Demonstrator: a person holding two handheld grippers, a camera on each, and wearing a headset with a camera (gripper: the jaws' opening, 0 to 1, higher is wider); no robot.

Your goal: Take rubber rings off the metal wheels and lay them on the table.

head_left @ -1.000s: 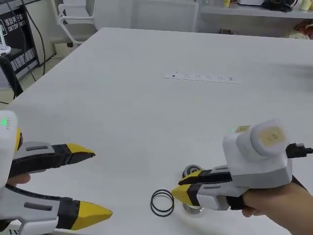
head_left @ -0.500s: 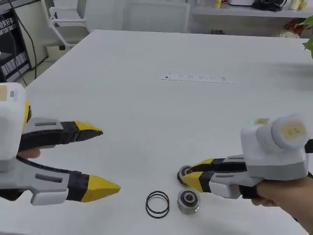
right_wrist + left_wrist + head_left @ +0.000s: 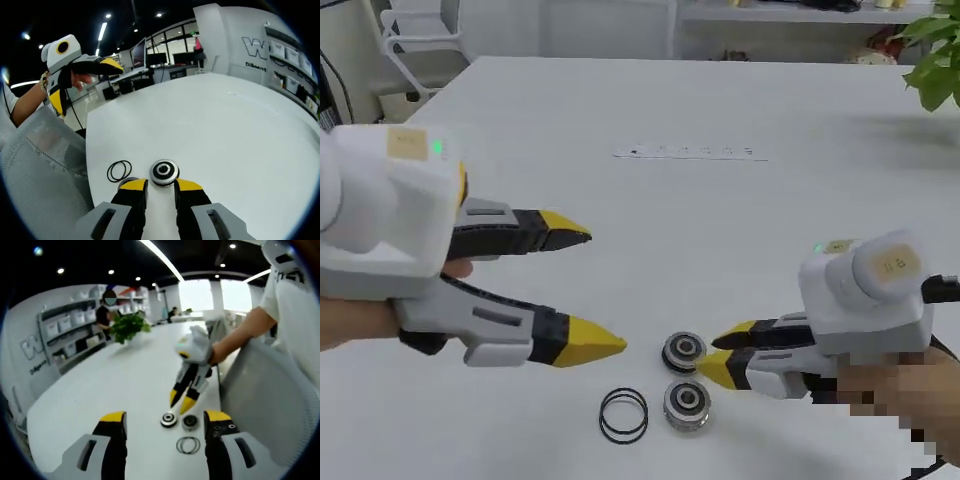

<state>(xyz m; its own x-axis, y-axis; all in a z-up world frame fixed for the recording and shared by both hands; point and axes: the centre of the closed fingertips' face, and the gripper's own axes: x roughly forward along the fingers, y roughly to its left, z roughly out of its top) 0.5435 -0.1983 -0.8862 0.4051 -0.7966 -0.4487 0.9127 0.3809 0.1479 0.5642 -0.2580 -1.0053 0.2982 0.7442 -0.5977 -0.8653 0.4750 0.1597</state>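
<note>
Two rubber rings [image 3: 623, 415]; wall letter W [image 3: 252, 47]

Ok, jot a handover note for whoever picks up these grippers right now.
Left gripper: jaws wide open, empty, held over the table left of the wheels.
Right gripper: jaws a narrow gap apart, empty, tips just short of the farther wheel.
Things: the two metal wheels sit close together; two rubber rings lie overlapping left of the nearer wheel.
Done: two rings are on the table.
Left: check both wheels for more rings; I cannot tell from here.
</note>
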